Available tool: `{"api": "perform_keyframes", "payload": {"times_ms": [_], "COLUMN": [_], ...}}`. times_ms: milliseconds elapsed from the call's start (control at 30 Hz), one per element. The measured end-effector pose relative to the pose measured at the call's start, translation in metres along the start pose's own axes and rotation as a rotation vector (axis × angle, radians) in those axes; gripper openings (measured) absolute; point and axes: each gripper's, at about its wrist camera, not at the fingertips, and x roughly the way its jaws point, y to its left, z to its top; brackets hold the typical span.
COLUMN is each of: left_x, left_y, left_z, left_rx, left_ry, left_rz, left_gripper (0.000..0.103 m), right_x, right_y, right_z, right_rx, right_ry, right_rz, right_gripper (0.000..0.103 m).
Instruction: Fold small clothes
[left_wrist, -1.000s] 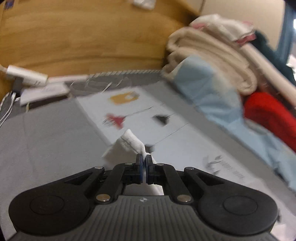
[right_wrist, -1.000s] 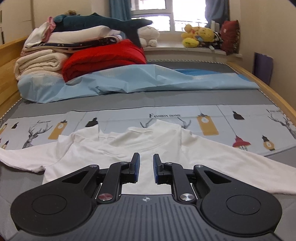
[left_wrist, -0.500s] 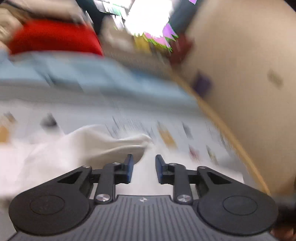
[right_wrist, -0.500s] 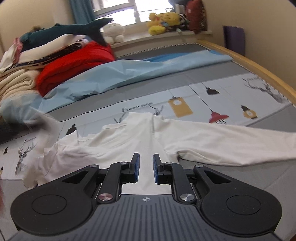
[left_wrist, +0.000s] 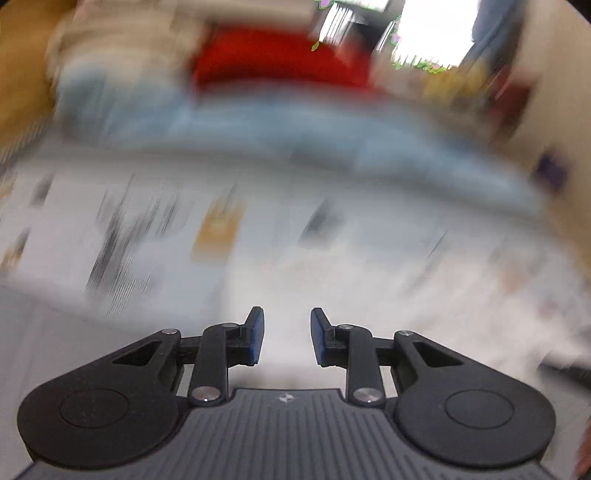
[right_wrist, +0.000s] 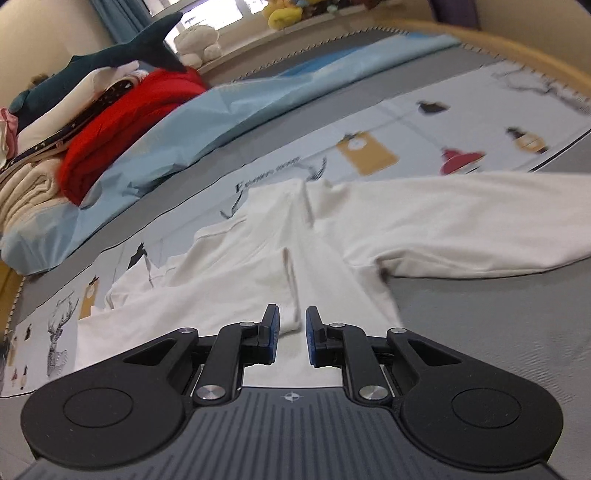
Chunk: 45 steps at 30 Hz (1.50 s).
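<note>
Both tongs spread, empty: left over blurred bed; right over shirt; risk: pinching several layers at the fold, dragging shirt askew.

The printed sheet carries a dark word (blurred, not legible).

Bright window behind a wooden-framed bed.

Left view motion-blurred — window glare (fisheye edges).
</note>
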Motion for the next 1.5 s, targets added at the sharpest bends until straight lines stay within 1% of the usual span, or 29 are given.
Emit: {"api": "perform_keyframes", "payload": {"times_ms": [33, 67, 100, 167, 233, 300, 367, 400, 433, 467, 500, 567, 667, 700, 733, 767, 833, 867, 900, 967, 1067, 1167, 1200, 1267, 1300, 1333, 1400, 1433, 1500], "left_x": [0.01, 0.016, 0.019, 0.026, 0.028, 0.026, 0.027, 0.026, 0.021, 0.021, 0.02, 0.021, 0.023, 0.023, 0.024, 0.025, 0.027, 0.028, 0.029, 0.031, 0.039, 0.052, 0.056, 0.066, 0.068, 0.07, 0.076, 0.079, 0.085], "left_y": [0.009, 0.016, 0.019, 0.02, 0.019, 0.024, 0.027, 0.029, 0.033, 0.036, 0.039, 0.044, 0.047, 0.047, 0.047, 0.046, 0.044, 0.043, 0.041, 0.036, 0.027, 0.019, 0.018, 0.017, 0.017, 0.017, 0.018, 0.018, 0.018], "left_z": [0.006, 0.008, 0.011, 0.015, 0.014, 0.015, 0.019, 0.021, 0.019, 0.021, 0.021, 0.023, 0.025, 0.025, 0.026, 0.026, 0.027, 0.028, 0.028, 0.028, 0.026, 0.022, 0.02, 0.019, 0.019, 0.019, 0.022, 0.024, 0.025], "left_rx": [-0.02, -0.041, -0.045, -0.021, -0.022, -0.042, -0.049, -0.051, -0.056, -0.065, -0.077, -0.098, -0.11, -0.108, -0.105, -0.103, -0.102, -0.101, -0.099, -0.096, -0.086, -0.099, -0.108, -0.124, -0.131, -0.137, -0.149, -0.159, -0.156], "left_ry": [0.029, 0.034, 0.03, 0.028, 0.021, 0.017, 0.01, 0.007, 0.005, 0.004, 0.003, 0.008, 0.007, 0.006, 0.005, 0.005, 0.008, 0.008, 0.007, 0.01, 0.028, 0.06, 0.067, 0.083, 0.069, 0.047, 0.043, 0.027, -0.004], "left_rz": [0.005, -0.002, -0.002, 0.032, 0.044, 0.033, 0.031, 0.036, 0.042, 0.046, 0.05, 0.06, 0.062, 0.063, 0.064, 0.065, 0.063, 0.061, 0.059, 0.055, 0.029, -0.018, -0.032, -0.043, -0.053, -0.063, -0.065, -0.087, -0.104], "left_gripper": [0.027, 0.027, 0.027, 0.027, 0.028, 0.028, 0.029, 0.029, 0.029, 0.029, 0.029, 0.029, 0.029, 0.029, 0.029, 0.029, 0.029, 0.029, 0.029, 0.029, 0.029, 0.03, 0.03, 0.03, 0.03, 0.03, 0.03, 0.03, 0.03], "right_x": [0.011, 0.021, 0.031, 0.049, 0.064, 0.074, 0.079, 0.081, 0.081, 0.08, 0.075, 0.06, 0.014, 0.003, -0.002, -0.002, 0.011, 0.016, 0.019, 0.018, 0.02, 0.02, 0.018, 0.006, 0.0, -0.001, 0.013, 0.019, 0.022], "right_y": [-0.003, -0.006, -0.008, -0.01, -0.01, -0.007, 0.002, 0.008, 0.013, 0.018, 0.021, 0.026, 0.033, 0.03, 0.025, 0.013, -0.015, -0.026, -0.039, -0.048, -0.041, -0.046, -0.045, -0.041, -0.04, -0.039, -0.045, -0.048, -0.053], "right_z": [0.0, 0.001, 0.003, 0.006, 0.006, 0.004, 0.003, 0.003, 0.004, 0.006, 0.009, 0.022, 0.04, 0.045, 0.047, 0.051, 0.055, 0.056, 0.058, 0.061, 0.063, 0.065, 0.063, 0.064, 0.065, 0.066, 0.068, 0.066, 0.066], "right_rx": [0.026, 0.052, 0.08, 0.099, 0.095, 0.084, 0.027, -0.021, -0.061, -0.089, -0.097, -0.077, -0.1, -0.106, -0.105, -0.086, -0.031, -0.007, 0.026, 0.037, -0.027, -0.003, 0.013, 0.026, 0.017, 0.01, 0.008, 0.021, 0.043], "right_ry": [0.031, 0.055, 0.069, 0.082, 0.103, 0.121, 0.119, 0.106, 0.088, 0.067, 0.034, -0.041, -0.223, -0.273, -0.295, -0.295, -0.226, -0.201, -0.186, -0.194, -0.202, -0.208, -0.228, -0.31, -0.355, -0.358, -0.25, -0.209, -0.187], "right_rz": [-0.003, -0.01, -0.006, -0.004, -0.021, -0.017, -0.008, -0.015, -0.028, -0.035, -0.02, 0.05, 0.135, 0.124, 0.09, 0.011, -0.155, -0.201, -0.222, -0.209, -0.202, -0.22, -0.232, -0.277, -0.299, -0.3, -0.271, -0.266, -0.291], "right_gripper": [0.017, 0.018, 0.022, 0.028, 0.032, 0.032, 0.031, 0.024, 0.012, 0.008, 0.007, 0.007, 0.006, 0.006, 0.006, 0.006, 0.006, 0.006, 0.006, 0.006, 0.006, 0.006, 0.006, 0.006, 0.006, 0.006, 0.006, 0.007, 0.01]}}
